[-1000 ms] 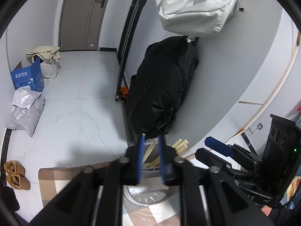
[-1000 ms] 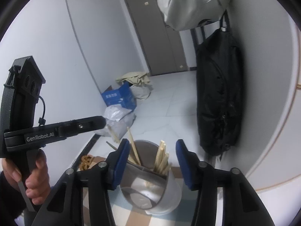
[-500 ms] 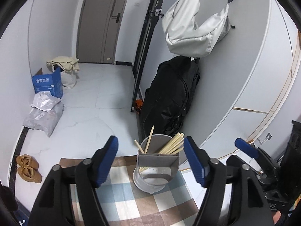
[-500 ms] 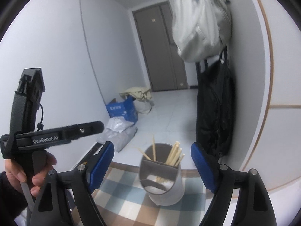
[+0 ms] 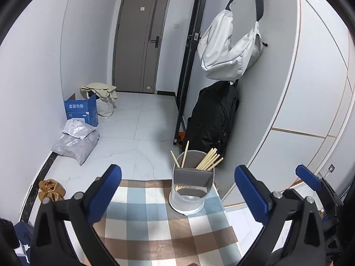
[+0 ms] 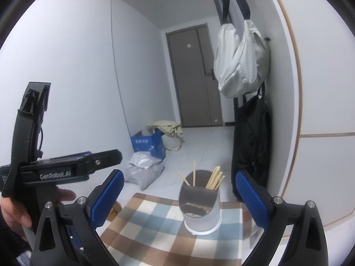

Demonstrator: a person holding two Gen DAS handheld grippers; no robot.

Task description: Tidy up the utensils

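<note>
A grey and white utensil holder (image 5: 192, 190) (image 6: 202, 212) stands at the far edge of a checked cloth (image 5: 155, 221) (image 6: 155, 232). Wooden chopsticks (image 5: 208, 160) (image 6: 215, 180) lean in its rear compartments; the low front compartment looks bare. My left gripper (image 5: 178, 171) hovers short of the holder, jaws opening wide, nothing between them. My right gripper (image 6: 180, 176) is likewise back from the holder, jaws opening, nothing held. The right gripper's blue fingertip (image 5: 308, 178) shows at the right of the left wrist view. A hand (image 6: 13, 212) holds the left gripper's body (image 6: 66, 169) at the left of the right wrist view.
Beyond the table's far edge a black bag (image 5: 213, 119) leans on the wall, with a white bag (image 5: 228, 51) hung above it. On the tiled floor lie a blue box (image 5: 81, 109), grey parcels (image 5: 75, 139) and brown shoes (image 5: 51, 190).
Both grippers have drawn back and up from the holder while their jaws spread from narrow to wide. The holder now sits farther off, with the checked cloth showing in front.
</note>
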